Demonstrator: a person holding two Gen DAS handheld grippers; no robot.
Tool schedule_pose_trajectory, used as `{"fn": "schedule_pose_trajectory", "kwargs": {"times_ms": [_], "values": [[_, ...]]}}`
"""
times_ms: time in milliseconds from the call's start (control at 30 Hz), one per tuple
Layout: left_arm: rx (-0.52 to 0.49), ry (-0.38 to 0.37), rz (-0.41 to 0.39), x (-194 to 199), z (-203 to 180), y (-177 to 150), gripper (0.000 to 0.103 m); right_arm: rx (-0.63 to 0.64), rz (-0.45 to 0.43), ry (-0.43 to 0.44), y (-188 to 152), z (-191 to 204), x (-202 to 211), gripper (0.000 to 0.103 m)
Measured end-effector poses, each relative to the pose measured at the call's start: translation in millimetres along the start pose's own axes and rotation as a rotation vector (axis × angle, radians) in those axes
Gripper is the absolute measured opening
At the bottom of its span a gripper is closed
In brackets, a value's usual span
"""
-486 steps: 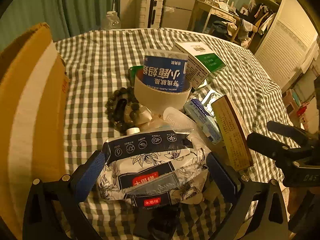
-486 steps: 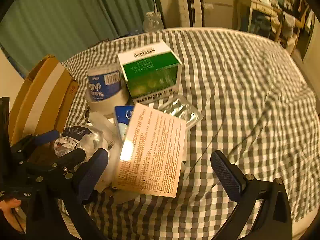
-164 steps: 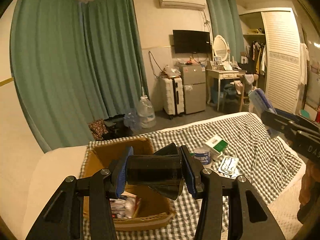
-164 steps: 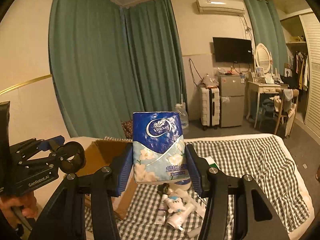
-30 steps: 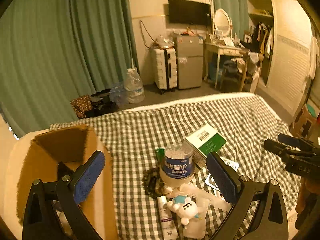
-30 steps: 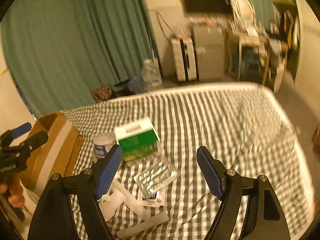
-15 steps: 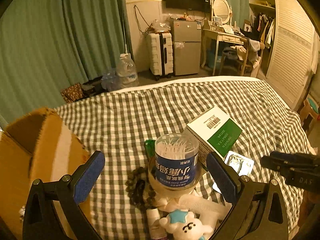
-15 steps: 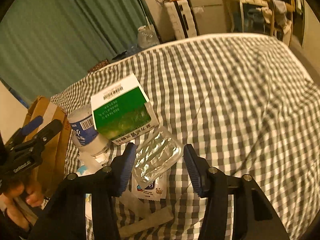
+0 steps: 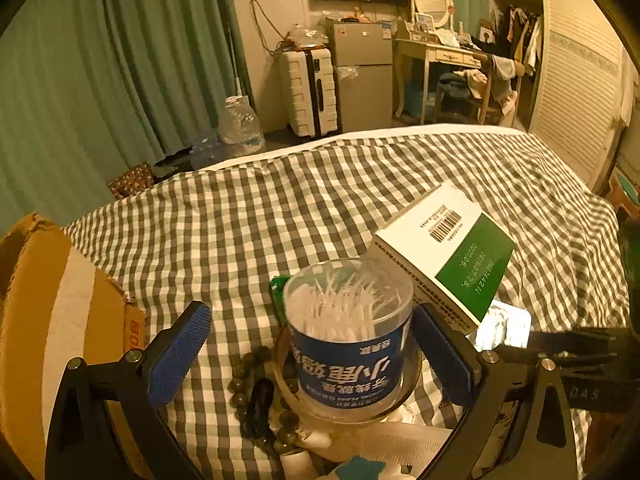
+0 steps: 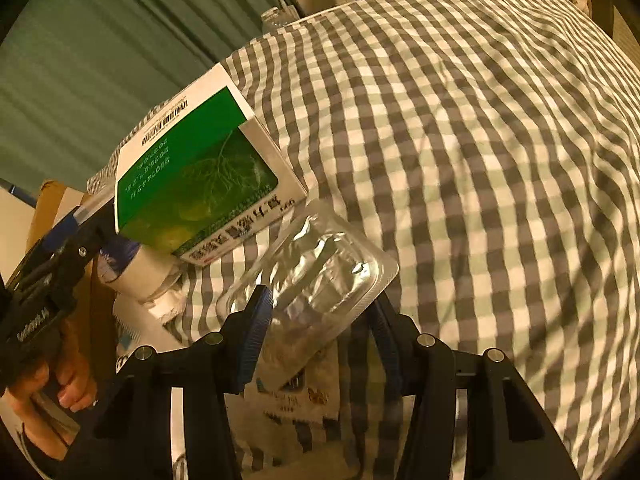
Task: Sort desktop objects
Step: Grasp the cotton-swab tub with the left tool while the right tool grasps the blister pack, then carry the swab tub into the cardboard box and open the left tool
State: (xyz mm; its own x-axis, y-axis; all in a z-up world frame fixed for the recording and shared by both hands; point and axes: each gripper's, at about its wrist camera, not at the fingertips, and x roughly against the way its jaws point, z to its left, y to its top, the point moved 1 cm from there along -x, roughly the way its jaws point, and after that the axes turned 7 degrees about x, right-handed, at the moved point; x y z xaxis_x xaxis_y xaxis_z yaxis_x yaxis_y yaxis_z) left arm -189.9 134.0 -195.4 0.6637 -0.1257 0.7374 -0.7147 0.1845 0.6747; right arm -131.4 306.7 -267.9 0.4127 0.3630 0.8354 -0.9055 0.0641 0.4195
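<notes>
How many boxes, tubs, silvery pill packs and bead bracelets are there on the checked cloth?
Boxes: 2, the green and white box and the cardboard box.
Tubs: 1, the floss pick tub.
Pill packs: 1, the blister pack.
Bead bracelets: 1.
Total: 5
</notes>
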Motion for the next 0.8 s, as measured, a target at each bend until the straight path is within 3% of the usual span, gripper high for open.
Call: {"fn": "schedule_pose_trajectory", "kwargs": {"times_ms": [67,100,133,267,433,800], "values": [[-0.004,-0.026,0.018,-3.1,-3.7,-1.5,0.075,-0.013,-0.014,0.014,1.1,-0.5,-0.2,0.047],[-0.004,-0.047,0.03,-4.8,-4.6,-2.2,0.069,-0.027,-0.016,0.017,1.2,-2.8,0.3,0.037],[-0.005,-0.061,0.041,-6.0,-6.3,-3.7,0.065,-0.043,-0.02,0.029,-0.1,-4.9,0.7,0.034],[-0.022,-0.057,0.017,0.4,-8.4,-6.8,0.064,-0.068,-0.037,0.073,0.6,-7.1,7.6,0.024],[0.028,-0.072,-0.027,19.6,0.7,-0.7,0.064,-0.073,-0.083,0.136,0.7,-2.8,24.4,0.012],[0.056,-0.073,-0.091,69.8,7.0,2.9,0.064,-0.003,-0.165,0.095,-9.3,26.9,69.9,0.007]]}}
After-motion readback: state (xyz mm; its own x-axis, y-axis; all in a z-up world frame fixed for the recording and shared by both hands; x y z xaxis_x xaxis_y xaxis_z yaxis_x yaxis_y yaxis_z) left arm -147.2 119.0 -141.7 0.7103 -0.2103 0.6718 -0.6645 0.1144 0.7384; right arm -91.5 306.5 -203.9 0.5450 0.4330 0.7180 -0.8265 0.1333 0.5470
